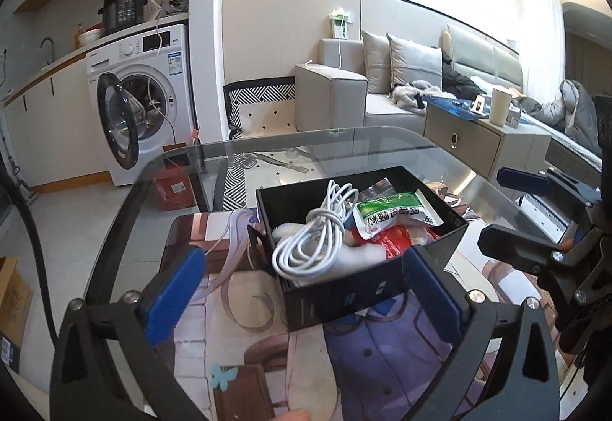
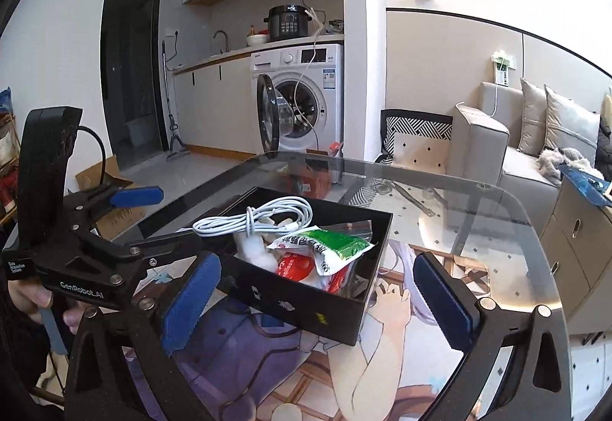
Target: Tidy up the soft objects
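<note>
A black open box (image 1: 344, 300) (image 2: 298, 306) stands on a printed mat on the glass table. It holds a coiled white cable (image 1: 313, 241) (image 2: 260, 218), a green and white food packet (image 1: 390, 216) (image 2: 329, 243), a red packet (image 1: 394, 241) (image 2: 294, 266) and a white soft item (image 1: 355, 256) (image 2: 254, 249). My left gripper (image 1: 302, 298) is open and empty, its blue pads either side of the box's near wall. My right gripper (image 2: 317, 302) is open and empty, just short of the box. The right gripper also shows in the left wrist view (image 1: 508, 207), and the left gripper shows in the right wrist view (image 2: 168, 222).
The glass table (image 2: 478, 207) has a rounded edge (image 1: 126, 199) on the far side. The printed mat (image 1: 344, 363) covers its near part. A washing machine (image 1: 141, 103) with its door open, a sofa (image 1: 382, 92) and a low cabinet (image 1: 478, 138) stand beyond.
</note>
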